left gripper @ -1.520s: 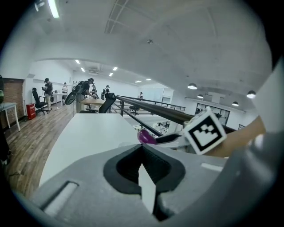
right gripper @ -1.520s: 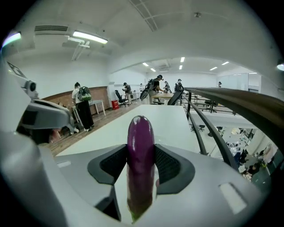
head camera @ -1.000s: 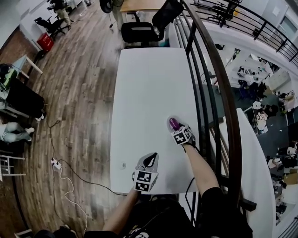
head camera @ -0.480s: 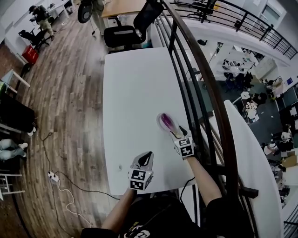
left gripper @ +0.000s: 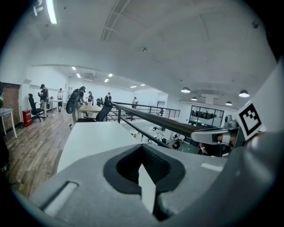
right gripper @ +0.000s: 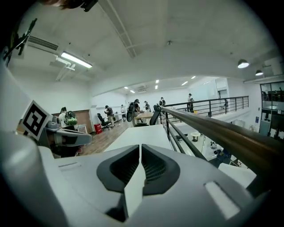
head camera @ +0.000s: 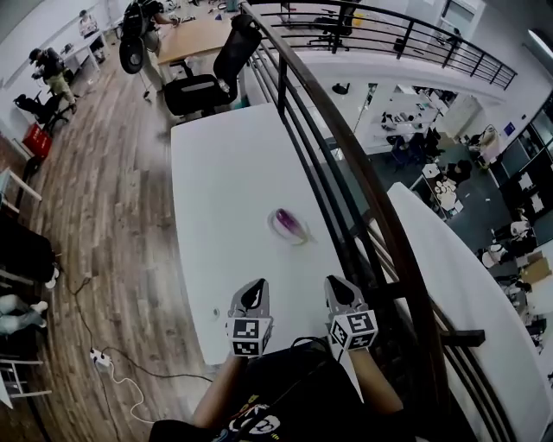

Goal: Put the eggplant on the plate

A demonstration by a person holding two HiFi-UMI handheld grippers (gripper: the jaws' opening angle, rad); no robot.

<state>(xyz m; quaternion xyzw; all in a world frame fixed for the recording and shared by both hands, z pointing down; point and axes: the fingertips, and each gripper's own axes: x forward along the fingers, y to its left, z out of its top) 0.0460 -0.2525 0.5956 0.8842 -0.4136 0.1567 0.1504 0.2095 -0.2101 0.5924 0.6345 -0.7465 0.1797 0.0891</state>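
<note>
Eggplant (head camera: 290, 224) lies on the plate (head camera: 301, 238) on the tabletop (head camera: 229, 173), well ahead of both grippers. Left gripper (head camera: 254, 292) clenched, empty; right gripper (head camera: 338, 287) closing, nothing between its jaws.

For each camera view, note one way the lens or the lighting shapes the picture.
Head view: the wide lens bows the railing and the edges of the table into curves. Left gripper view: black rounded corners, and a ceiling light glares white. Right gripper view: the same black corners; the near railing looks soft.

No legible text anywhere
</note>
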